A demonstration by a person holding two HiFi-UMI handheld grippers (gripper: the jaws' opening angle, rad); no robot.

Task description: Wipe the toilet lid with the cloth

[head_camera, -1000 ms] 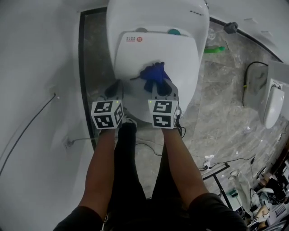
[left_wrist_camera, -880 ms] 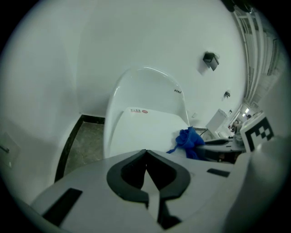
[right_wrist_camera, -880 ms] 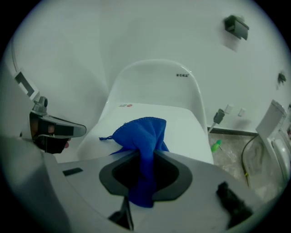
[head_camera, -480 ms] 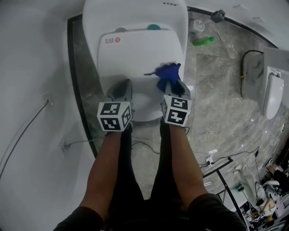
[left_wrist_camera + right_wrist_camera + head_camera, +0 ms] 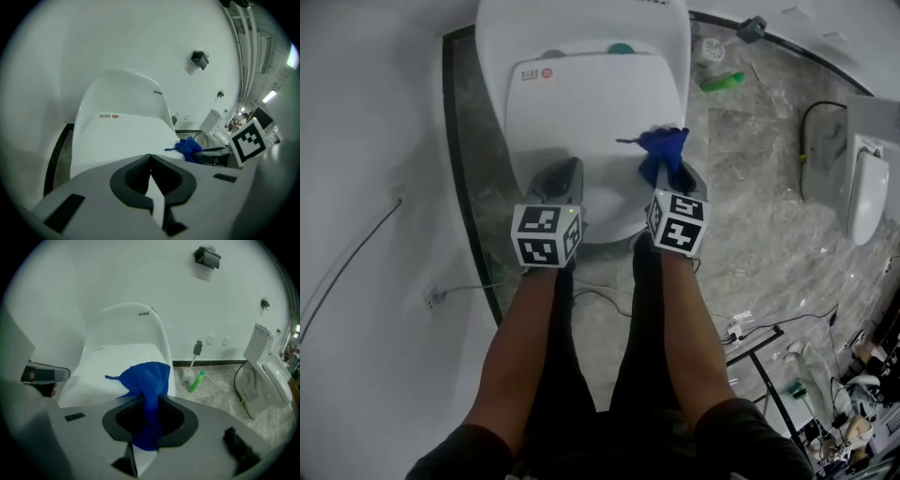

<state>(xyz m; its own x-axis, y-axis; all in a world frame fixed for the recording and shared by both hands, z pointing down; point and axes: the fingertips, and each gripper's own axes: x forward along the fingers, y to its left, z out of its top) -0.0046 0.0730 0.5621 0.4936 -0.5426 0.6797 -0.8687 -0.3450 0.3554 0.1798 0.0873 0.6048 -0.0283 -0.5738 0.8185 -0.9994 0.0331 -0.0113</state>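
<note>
The white toilet lid point(image 5: 591, 112) lies closed, seen from above in the head view and ahead of both gripper cameras point(image 5: 122, 136) point(image 5: 117, 362). A blue cloth point(image 5: 664, 147) point(image 5: 149, 385) point(image 5: 188, 147) hangs bunched from my right gripper point(image 5: 668, 167) point(image 5: 149, 401), which is shut on it at the lid's right front edge. The cloth's free end rests on the lid's right side. My left gripper point(image 5: 565, 176) point(image 5: 150, 157) is shut with nothing in it, over the lid's front left part.
A green bottle point(image 5: 722, 82) point(image 5: 196, 380) and a toilet brush holder point(image 5: 710, 49) point(image 5: 188, 374) stand on the marble floor right of the toilet. A second white toilet point(image 5: 861, 202) point(image 5: 269, 373) sits far right, with cables near it. White wall lies to the left.
Both grippers have shifted right across the lid's front. The right one carried the cloth from the lid's middle to its right edge.
</note>
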